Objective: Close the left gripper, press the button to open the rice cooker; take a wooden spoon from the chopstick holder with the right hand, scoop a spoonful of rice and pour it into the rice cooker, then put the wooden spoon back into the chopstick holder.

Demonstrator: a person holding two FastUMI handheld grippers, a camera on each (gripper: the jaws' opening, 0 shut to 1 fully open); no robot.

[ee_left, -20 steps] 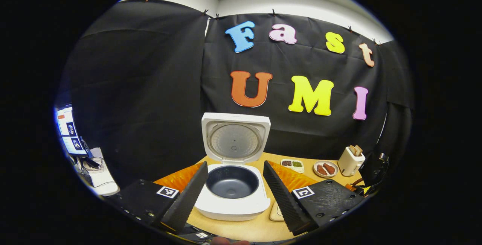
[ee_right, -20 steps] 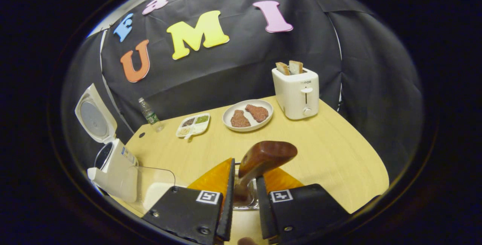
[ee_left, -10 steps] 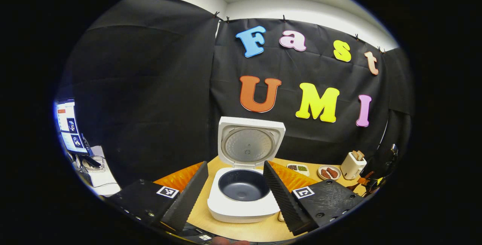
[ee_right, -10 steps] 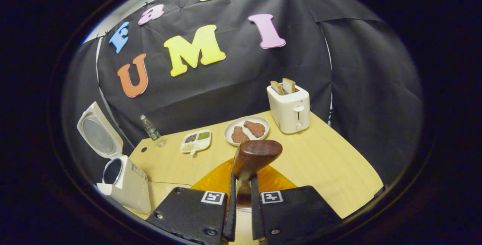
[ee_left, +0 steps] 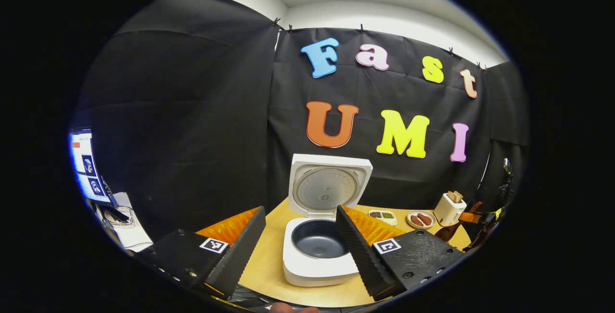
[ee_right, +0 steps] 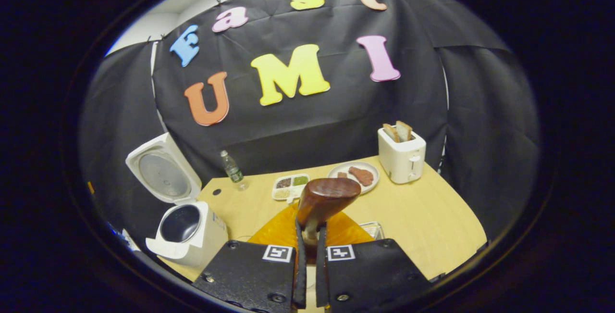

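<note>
The white rice cooker (ee_left: 317,255) stands on the table with its lid (ee_left: 329,188) upright and its dark inner pot bare. My left gripper (ee_left: 300,212) hangs open in front of it, touching nothing. In the right gripper view the cooker (ee_right: 187,231) sits at the lower left. My right gripper (ee_right: 311,229) is shut on the handle of the brown wooden spoon (ee_right: 326,197), whose bowl sticks up above the fingers. A wire-rimmed chopstick holder (ee_right: 372,229) shows just right of the fingers. Far right in the left gripper view I see the right gripper (ee_left: 475,218) with the spoon (ee_left: 449,231).
On the light wooden table (ee_right: 432,217) stand a white toaster (ee_right: 401,159) with bread, a plate of meat (ee_right: 358,176), a divided tray of grains (ee_right: 290,185) and a small bottle (ee_right: 233,169). A monitor (ee_left: 86,166) glows at the far left.
My right gripper has closed fully on the spoon's handle and lifted it up out of the holder. My left gripper has drawn back from the cooker, which now sits farther right in its view.
</note>
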